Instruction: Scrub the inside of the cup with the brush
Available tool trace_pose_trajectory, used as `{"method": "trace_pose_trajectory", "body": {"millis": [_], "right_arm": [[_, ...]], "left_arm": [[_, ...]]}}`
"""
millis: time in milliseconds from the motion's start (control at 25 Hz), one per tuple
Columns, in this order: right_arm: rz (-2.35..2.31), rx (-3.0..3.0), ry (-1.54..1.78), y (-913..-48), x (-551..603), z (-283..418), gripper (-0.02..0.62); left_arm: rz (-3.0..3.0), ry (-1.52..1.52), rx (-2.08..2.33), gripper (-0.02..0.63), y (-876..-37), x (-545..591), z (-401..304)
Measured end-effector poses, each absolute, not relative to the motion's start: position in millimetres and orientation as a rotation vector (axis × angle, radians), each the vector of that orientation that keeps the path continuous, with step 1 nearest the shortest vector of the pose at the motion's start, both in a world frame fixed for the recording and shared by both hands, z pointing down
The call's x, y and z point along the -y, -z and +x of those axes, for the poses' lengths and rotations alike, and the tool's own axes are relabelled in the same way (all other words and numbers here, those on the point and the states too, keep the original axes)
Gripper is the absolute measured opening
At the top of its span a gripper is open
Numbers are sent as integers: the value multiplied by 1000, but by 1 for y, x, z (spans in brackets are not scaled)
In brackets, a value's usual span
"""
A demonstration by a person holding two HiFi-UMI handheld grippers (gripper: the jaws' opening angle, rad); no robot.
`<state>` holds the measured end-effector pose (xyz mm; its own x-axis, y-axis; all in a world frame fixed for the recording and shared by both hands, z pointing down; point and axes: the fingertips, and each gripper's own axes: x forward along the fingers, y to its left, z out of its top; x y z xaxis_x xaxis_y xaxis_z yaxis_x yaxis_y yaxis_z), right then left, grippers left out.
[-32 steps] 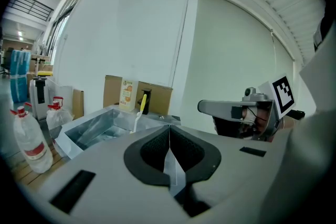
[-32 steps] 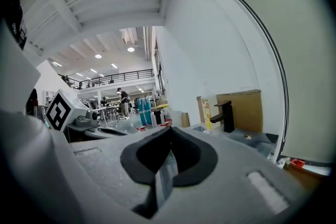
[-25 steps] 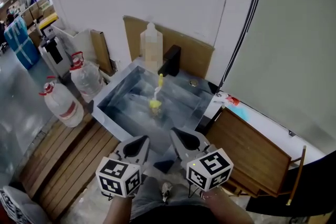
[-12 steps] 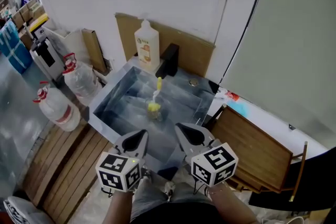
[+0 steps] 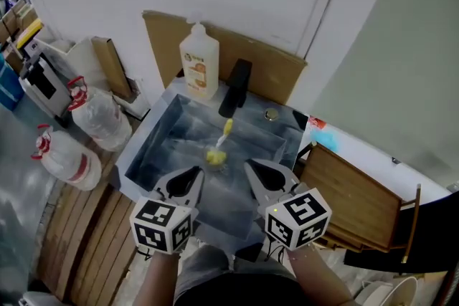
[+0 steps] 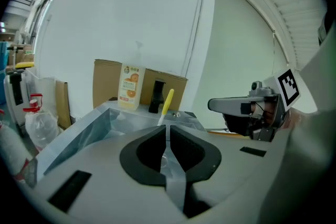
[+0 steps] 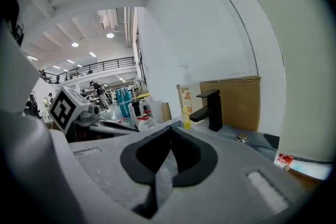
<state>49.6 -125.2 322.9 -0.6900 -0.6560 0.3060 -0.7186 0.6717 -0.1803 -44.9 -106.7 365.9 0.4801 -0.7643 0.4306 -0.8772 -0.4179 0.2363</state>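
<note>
A clear cup (image 5: 215, 162) stands in the steel sink (image 5: 152, 132). A brush with a yellow handle (image 5: 225, 132) leans in the cup, its yellow head inside it. My left gripper (image 5: 191, 180) hovers over the sink's near edge, shut and empty, a little short of the cup. My right gripper (image 5: 258, 173) is beside it on the right, also shut and empty. In the left gripper view the brush handle (image 6: 167, 100) rises just beyond the closed left gripper (image 6: 167, 131). The right gripper (image 7: 169, 136) points towards the faucet, with the brush handle (image 7: 187, 120) ahead and slightly to its right.
A soap bottle (image 5: 199, 61) and a black faucet (image 5: 237, 86) stand at the sink's back edge against cardboard (image 5: 276, 72). Two water jugs (image 5: 97, 115) (image 5: 64, 158) sit on the floor at left. A wooden board (image 5: 355, 201) lies right of the sink.
Both grippers have edged forward over the sink's near edge, still shut. The head view has shifted, so the sink and cup sit closer to the grippers.
</note>
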Motion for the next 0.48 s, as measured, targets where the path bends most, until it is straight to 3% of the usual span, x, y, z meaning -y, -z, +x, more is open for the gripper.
{"method": "trace_pose_trajectory", "body": {"millis": [280, 400, 440, 480], "right_arm": [[1190, 2580, -494, -342, 158, 25, 0], [1229, 2531, -507, -350, 168, 20, 6], [1234, 2519, -525, -354, 171, 18, 52], [1237, 2508, -544, -358, 174, 16, 58]], "left_arm": [[2375, -455, 1192, 25, -384, 144, -55], [2391, -512, 1118, 117, -398, 154, -55], [2396, -537, 1093, 124, -404, 157, -55], [2403, -565, 1067, 140, -411, 159, -55]]}}
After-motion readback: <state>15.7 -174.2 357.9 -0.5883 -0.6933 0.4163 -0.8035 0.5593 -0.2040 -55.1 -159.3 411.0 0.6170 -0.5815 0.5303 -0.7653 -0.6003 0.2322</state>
